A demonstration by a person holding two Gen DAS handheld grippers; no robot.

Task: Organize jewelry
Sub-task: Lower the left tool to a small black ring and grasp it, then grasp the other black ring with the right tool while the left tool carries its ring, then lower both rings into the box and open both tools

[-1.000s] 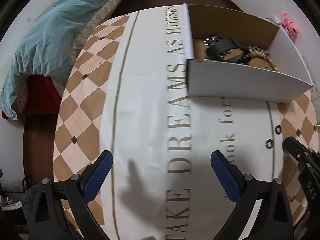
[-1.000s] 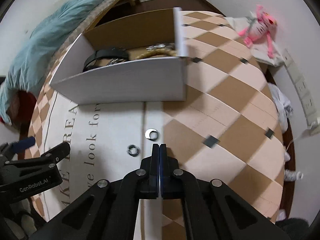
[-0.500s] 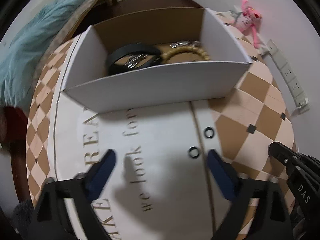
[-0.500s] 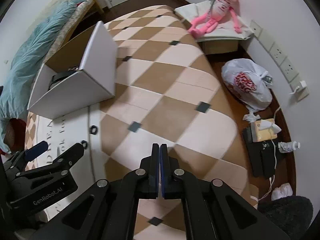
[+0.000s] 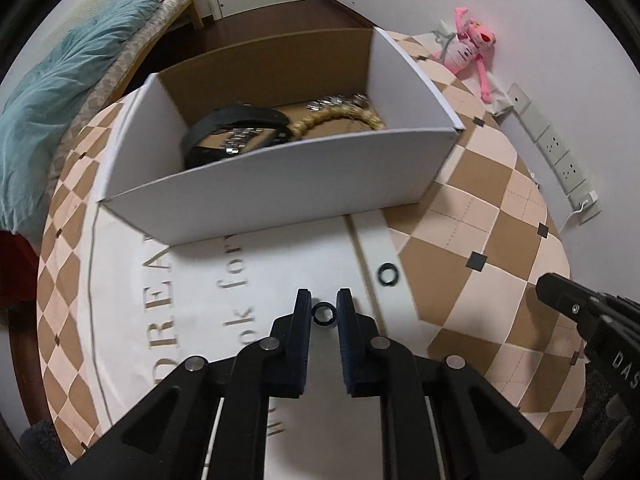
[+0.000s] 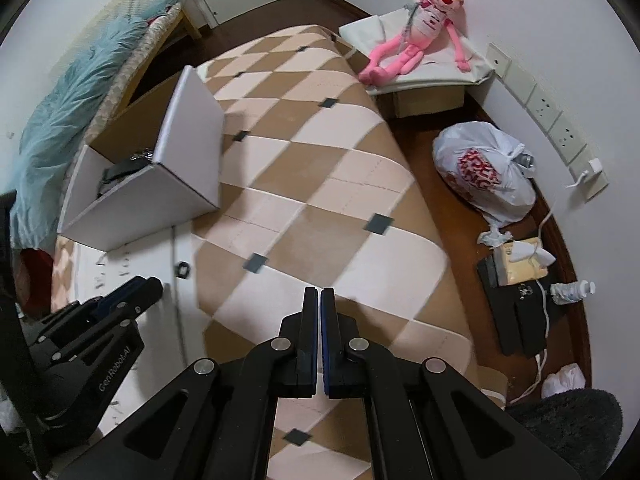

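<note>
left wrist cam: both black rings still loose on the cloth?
No. One black ring sits pinched between the left gripper jaws; the other ring lies loose.

1. The table (image 5: 472,208) is covered by a cloth of brown and cream diamonds with a white lettered band along its middle.
2. A white cardboard box (image 5: 280,188) stands on the cloth toward the far edge, partly on the band.
3. A small black ring (image 5: 324,313) lies on the white band nearer the near edge.
4. A second black ring (image 5: 387,274) lies just beside the band's right border, between the first ring and the box.
</note>
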